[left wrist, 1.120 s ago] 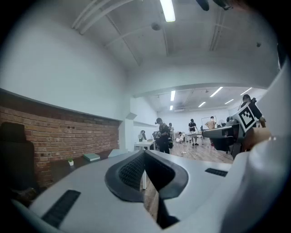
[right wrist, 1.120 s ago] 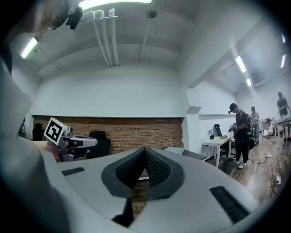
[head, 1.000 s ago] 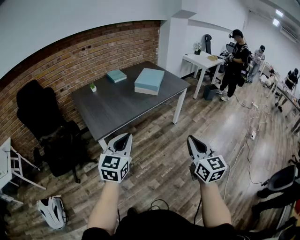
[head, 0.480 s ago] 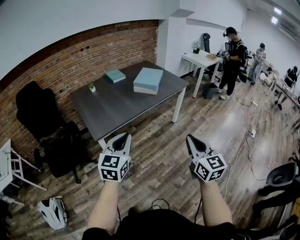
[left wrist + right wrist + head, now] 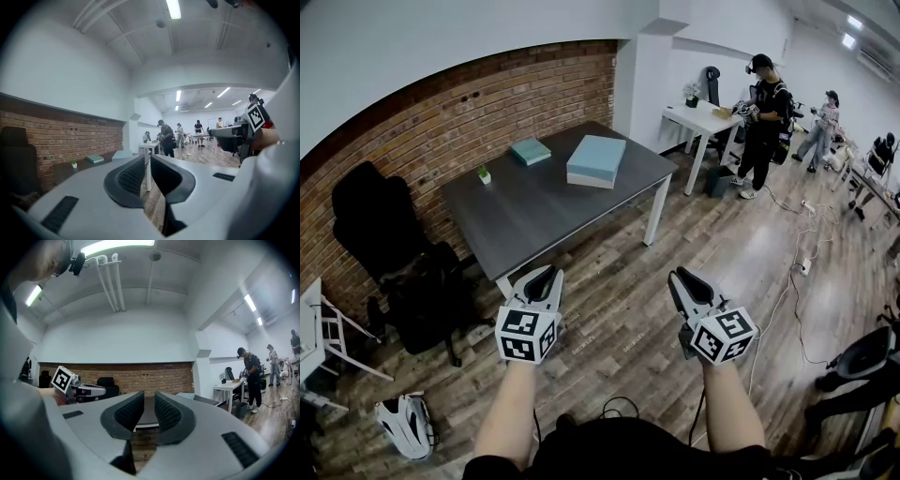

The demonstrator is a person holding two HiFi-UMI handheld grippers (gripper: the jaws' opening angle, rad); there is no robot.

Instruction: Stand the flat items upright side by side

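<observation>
The large teal book [image 5: 596,161] (book or flat box, too far off to say) lies flat near the far right corner of the dark table [image 5: 534,211]. The small teal book [image 5: 531,151] lies flat as well, apart from it, toward the brick wall. A tiny potted plant [image 5: 486,174] stands alone near the table's left edge.

Neither item is upright and neither sits beside the other, so judged from this the task has not begun. Both books remain to be reached, lifted onto an edge and set next to each other.

You stand back from the table on the wooden floor [image 5: 619,309], well short of either book. Your left tool [image 5: 546,274] points toward the table's near corner, its jaws all but closed to a thin slit with nothing in it. Your right tool [image 5: 682,278] is held level beside it. Its jaws have just been opening and stand slightly apart, holding nothing, with only the table's edge showing through the gap.

A black chair [image 5: 380,234] sits against the wall at left. Other people work around a white desk [image 5: 705,120] far behind.
</observation>
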